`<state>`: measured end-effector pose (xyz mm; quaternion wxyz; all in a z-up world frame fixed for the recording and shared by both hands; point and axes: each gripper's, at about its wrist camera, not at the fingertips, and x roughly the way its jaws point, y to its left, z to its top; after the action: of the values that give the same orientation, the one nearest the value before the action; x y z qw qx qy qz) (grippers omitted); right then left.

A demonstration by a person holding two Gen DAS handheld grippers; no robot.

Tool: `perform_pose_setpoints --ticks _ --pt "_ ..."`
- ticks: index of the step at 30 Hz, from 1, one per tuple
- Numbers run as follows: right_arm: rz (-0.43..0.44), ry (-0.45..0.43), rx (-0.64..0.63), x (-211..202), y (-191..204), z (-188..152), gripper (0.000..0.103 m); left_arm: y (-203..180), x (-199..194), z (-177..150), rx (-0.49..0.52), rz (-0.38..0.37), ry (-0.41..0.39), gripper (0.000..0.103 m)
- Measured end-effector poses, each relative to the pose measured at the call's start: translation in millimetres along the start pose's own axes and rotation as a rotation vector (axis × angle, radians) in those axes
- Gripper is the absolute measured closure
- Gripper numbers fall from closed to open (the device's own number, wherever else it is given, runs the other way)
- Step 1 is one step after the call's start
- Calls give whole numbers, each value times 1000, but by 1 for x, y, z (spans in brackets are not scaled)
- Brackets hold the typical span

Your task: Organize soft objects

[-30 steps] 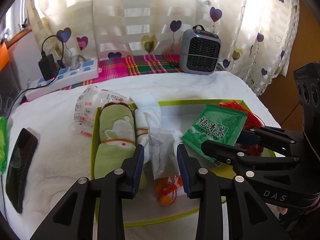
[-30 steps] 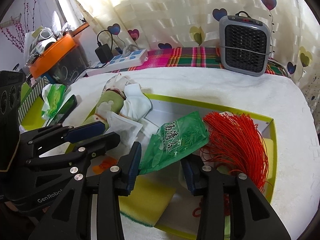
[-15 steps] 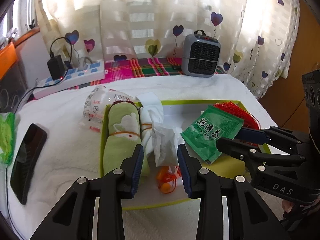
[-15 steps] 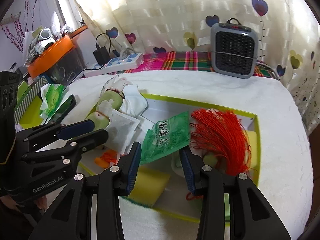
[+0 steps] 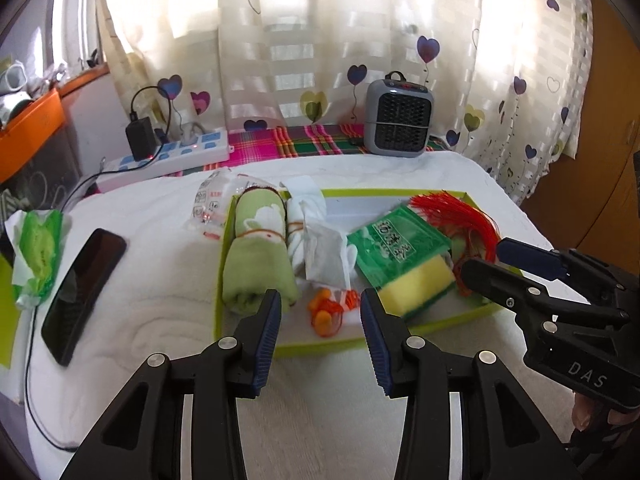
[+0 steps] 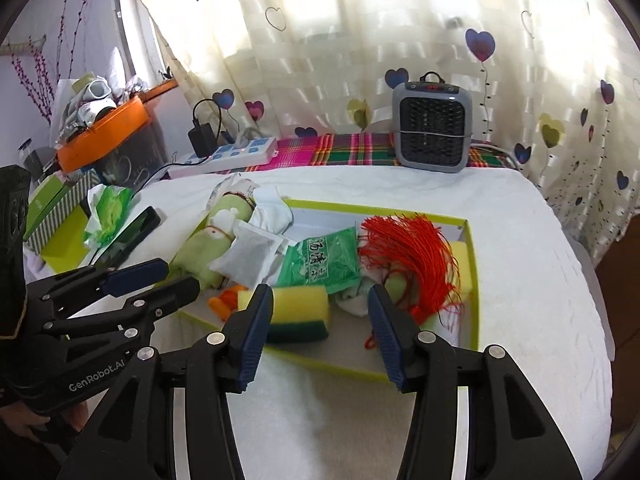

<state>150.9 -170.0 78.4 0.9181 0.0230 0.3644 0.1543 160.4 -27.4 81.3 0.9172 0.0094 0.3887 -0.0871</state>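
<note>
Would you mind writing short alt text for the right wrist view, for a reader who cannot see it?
A green-rimmed tray on a white-covered table holds a red tassel, a green packet, a yellow sponge and a rolled green towel. The right gripper hangs open and empty before it, with the left gripper alongside, also open.

Daylight is pouring through the cream sheer curtain with printed hearts [image 5: 320,40] covering the far wall, so everything's glowing pretty bright. The fluffy white blanket [image 5: 140,320] is spreading over the near surface, with a pink and green plaid cloth [image 6: 340,148] peeking out along the far edge. On the far left, an orange plastic shelf edge [image 6: 104,136] is sitting by the window frame.
</note>
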Motion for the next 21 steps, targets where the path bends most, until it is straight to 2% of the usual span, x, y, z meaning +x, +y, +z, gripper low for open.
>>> perform_pose_setpoints --ticks 9,13,15,21 --pt "-30 -4 15 -15 3 -25 50 -5 -14 -26 -9 24 15 63" --pt "-44 13 22 -15 4 -38 49 -5 -14 -39 -14 37 31 63" --pt "-49 25 31 -14 3 -45 45 -4 -12 -47 -26 39 47 63" --pt "-97 60 12 -13 6 -65 44 -8 -7 -67 -26 83 70 63"
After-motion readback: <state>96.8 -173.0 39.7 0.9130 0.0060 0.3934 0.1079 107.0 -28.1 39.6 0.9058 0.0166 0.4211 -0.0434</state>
